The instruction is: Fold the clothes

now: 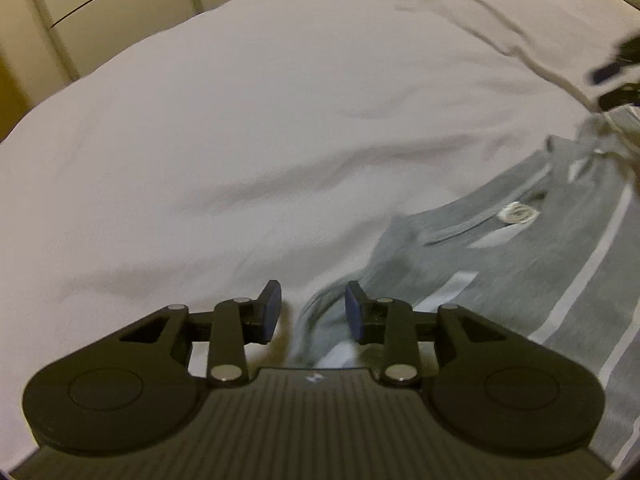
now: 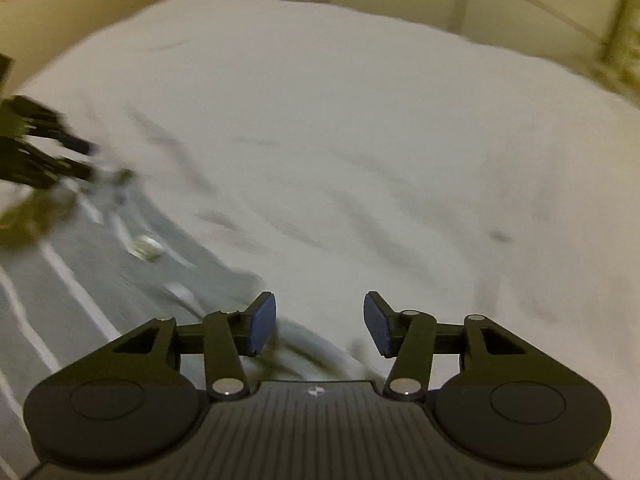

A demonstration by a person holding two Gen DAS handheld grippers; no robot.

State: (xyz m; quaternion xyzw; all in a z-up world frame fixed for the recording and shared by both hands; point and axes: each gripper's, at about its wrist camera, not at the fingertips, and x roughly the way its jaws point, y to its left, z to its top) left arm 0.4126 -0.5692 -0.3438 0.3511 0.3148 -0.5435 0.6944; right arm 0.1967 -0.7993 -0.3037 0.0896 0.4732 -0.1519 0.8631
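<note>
Grey white-striped shirt (image 1: 520, 248) lies on white bedsheet (image 1: 240, 140), right of left gripper (image 1: 312, 308), jaws apart over its edge. Right gripper (image 2: 320, 324): jaws wide, empty. Cream cabinet (image 1: 100, 0) far left.

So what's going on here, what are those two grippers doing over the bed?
A person is working with two handheld grippers on a grey garment with white stripes spread on a white bed sheet. The left gripper is open, its blue pads either side of a bunched edge of the fabric but not closed on it. The right gripper is also open, at another edge of the garment, holding nothing. No fold is visible yet; both views are motion-blurred.
</note>
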